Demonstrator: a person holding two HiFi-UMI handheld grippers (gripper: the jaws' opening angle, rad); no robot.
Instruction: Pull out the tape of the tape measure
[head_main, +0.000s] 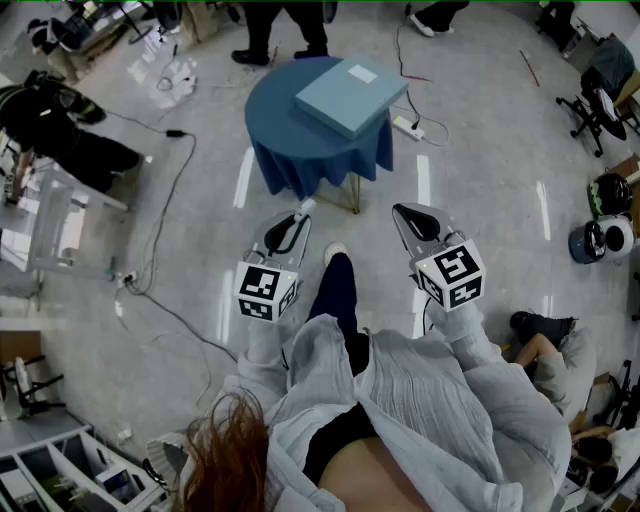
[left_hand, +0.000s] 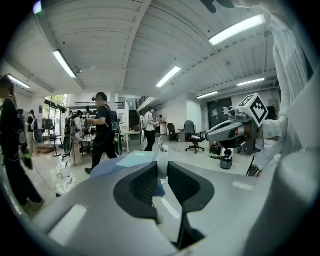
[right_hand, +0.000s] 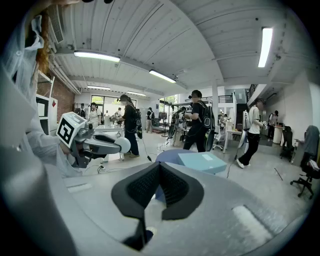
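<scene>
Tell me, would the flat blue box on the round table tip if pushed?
The box is wide and flat, so it would probably slide, not tip. The tablecloth under it looks soft and may bunch up. Being near the edge, the box might fall off.

Round worktop (head_main: 300, 165), draped in a dark blue cloth, stands on the floor directly ahead of both jaws and well apart from them. A flat light-blue box (head_main: 350, 93) lies on it, on the side ahead of the right jaws. A white power strip (head_main: 408, 126) lies on the floor beside the worktop on that side. A black cable (head_main: 172, 133) trails over the floor, off to the left of the left jaws. White floor stripes (head_main: 243, 178) flank the worktop. A black office chair (head_main: 590, 105) stands far right of the right jaws. A person's legs (head_main: 262, 35) stand beyond the worktop.
</scene>
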